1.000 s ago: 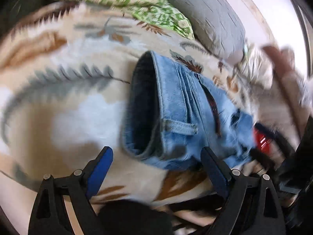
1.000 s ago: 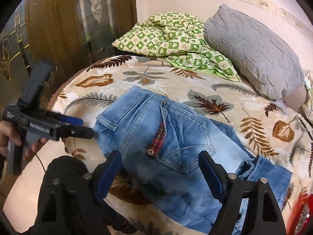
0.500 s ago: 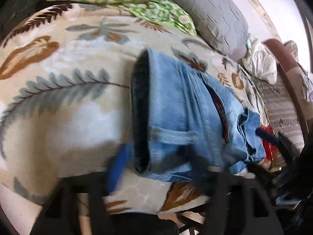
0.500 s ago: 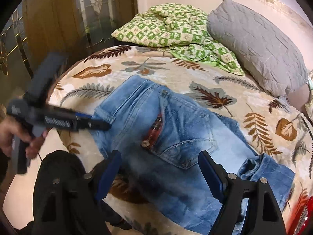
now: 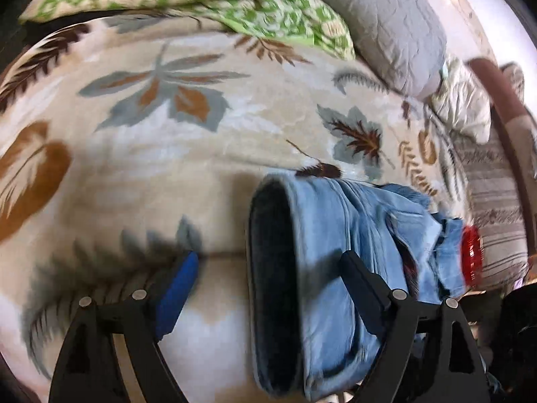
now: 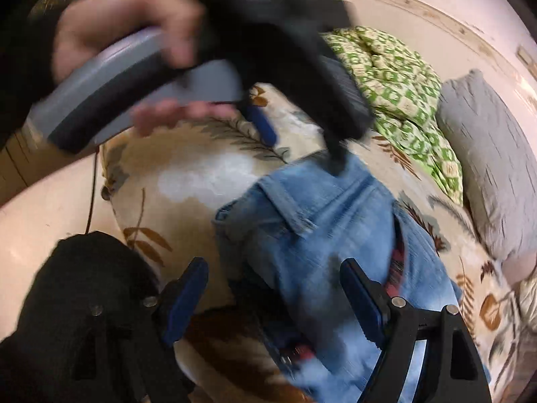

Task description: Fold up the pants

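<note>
Light blue jeans (image 5: 339, 235) lie on a leaf-patterned bedspread (image 5: 167, 168), their dark waist opening facing me. My left gripper (image 5: 268, 278) hovers over that waist end. Its jaws are opening and the waistband lies below the gap, with neither pad pressing on it. In the right wrist view the same gripper (image 6: 300, 144), held by a hand (image 6: 127, 33), points down at the top of the jeans (image 6: 319, 228). My right gripper (image 6: 275, 295) stands open just above the near waist edge, holding nothing.
A green checked blanket (image 6: 396, 77) and a grey pillow (image 6: 486, 154) lie at the far side of the bed. A red object (image 5: 471, 255) sits past the jeans' leg end. A person's dark-clad knee (image 6: 84, 285) and pale floor (image 6: 43, 208) are at the bed's near left.
The left gripper swung from the left of the jeans to over their waist end. The right gripper rolled and came lower and closer to the waistband. The jeans did not move.
</note>
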Motion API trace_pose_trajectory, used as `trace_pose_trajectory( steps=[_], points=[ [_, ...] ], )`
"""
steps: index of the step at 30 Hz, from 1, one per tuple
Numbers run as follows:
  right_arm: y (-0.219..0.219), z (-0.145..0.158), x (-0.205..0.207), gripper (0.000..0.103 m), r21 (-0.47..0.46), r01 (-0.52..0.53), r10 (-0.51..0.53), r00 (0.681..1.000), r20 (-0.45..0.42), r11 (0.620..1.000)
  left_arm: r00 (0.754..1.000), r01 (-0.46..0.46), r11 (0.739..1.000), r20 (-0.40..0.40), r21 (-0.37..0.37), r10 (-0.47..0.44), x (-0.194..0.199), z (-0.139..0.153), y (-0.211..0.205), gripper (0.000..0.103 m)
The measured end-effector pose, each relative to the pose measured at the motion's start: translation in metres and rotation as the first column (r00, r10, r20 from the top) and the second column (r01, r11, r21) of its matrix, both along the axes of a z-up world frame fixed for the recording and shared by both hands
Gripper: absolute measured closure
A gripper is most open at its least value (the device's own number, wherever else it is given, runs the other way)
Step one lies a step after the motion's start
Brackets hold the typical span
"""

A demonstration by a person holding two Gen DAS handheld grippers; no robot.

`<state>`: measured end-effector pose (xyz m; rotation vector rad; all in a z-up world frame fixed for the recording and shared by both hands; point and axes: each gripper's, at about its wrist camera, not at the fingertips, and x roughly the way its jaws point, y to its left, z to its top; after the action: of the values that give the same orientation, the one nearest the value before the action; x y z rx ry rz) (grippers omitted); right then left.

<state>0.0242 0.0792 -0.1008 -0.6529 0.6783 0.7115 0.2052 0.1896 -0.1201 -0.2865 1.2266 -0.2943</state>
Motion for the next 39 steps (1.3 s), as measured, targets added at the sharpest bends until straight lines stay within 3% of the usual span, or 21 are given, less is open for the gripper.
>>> trace_pose_trajectory(
  steps=[4,6,8,9,12,13,16,20,23,25,30,31,35,39],
  points=[
    [0.015,-0.023,0.015,0.020,-0.046,0.054,-0.054,0.998,0.009,0.997,0.998,0.050,0.998,-0.025,0.038,-0.050,0.019,-0.017,-0.009,0.012],
    [0.016,-0.031,0.024,0.020,-0.011,0.074,-0.074,0.997,-0.016,0.997,0.996,0.088,0.994,0.012,0.071,-0.089,0.019,-0.018,-0.015,0.014],
    [0.015,-0.032,0.027,0.031,0.017,0.083,-0.082,0.996,-0.032,0.996,0.987,0.157,0.987,0.032,0.035,-0.158,0.017,-0.016,-0.019,0.057],
    [0.015,-0.032,0.028,0.039,0.031,0.076,-0.074,0.996,-0.053,0.997,0.984,0.179,0.984,0.021,-0.007,-0.178,0.017,-0.017,-0.021,0.085],
    [0.008,-0.024,0.026,0.061,0.078,0.097,-0.093,0.994,-0.049,0.992,0.973,0.225,0.974,0.050,0.016,-0.225,0.011,-0.007,-0.030,0.089],
    [0.002,-0.019,0.027,0.064,0.104,0.114,-0.109,0.993,-0.052,0.988,0.972,0.227,0.974,0.054,0.014,-0.227,0.009,-0.003,-0.031,0.091],
    [-0.020,-0.005,0.027,0.066,0.215,0.150,-0.128,0.985,-0.117,0.965,0.968,0.236,0.972,0.082,0.012,-0.236,0.002,0.017,-0.034,0.091],
    [-0.049,0.017,0.019,0.067,0.336,0.171,-0.134,0.982,-0.130,0.926,0.952,0.266,0.963,0.148,0.040,-0.269,-0.016,0.055,-0.051,0.091],
    [-0.085,0.031,0.013,0.068,0.441,0.207,-0.149,0.975,-0.164,0.873,0.926,0.304,0.951,0.214,0.063,-0.310,-0.030,0.096,-0.079,0.092],
    [-0.115,0.044,0.009,0.069,0.523,0.243,-0.167,0.968,-0.189,0.817,0.907,0.333,0.940,0.246,0.073,-0.340,-0.036,0.119,-0.103,0.091],
    [-0.201,0.062,-0.003,0.069,0.667,0.343,-0.242,0.939,-0.243,0.662,0.826,0.471,0.874,0.288,0.117,-0.484,-0.044,0.156,-0.198,0.091],
    [-0.223,0.060,-0.007,0.069,0.689,0.373,-0.266,0.927,-0.263,0.621,0.807,0.503,0.855,0.285,0.129,-0.518,-0.043,0.157,-0.221,0.091],
    [-0.289,0.041,-0.013,0.069,0.702,0.489,-0.353,0.869,-0.345,0.517,0.749,0.605,0.783,0.229,0.146,-0.621,-0.034,0.134,-0.313,0.091],
    [-0.346,0.007,-0.010,0.069,0.665,0.620,-0.419,0.780,-0.465,0.417,0.729,0.660,0.739,0.122,0.134,-0.673,-0.018,0.079,-0.389,0.091]
  ],
)
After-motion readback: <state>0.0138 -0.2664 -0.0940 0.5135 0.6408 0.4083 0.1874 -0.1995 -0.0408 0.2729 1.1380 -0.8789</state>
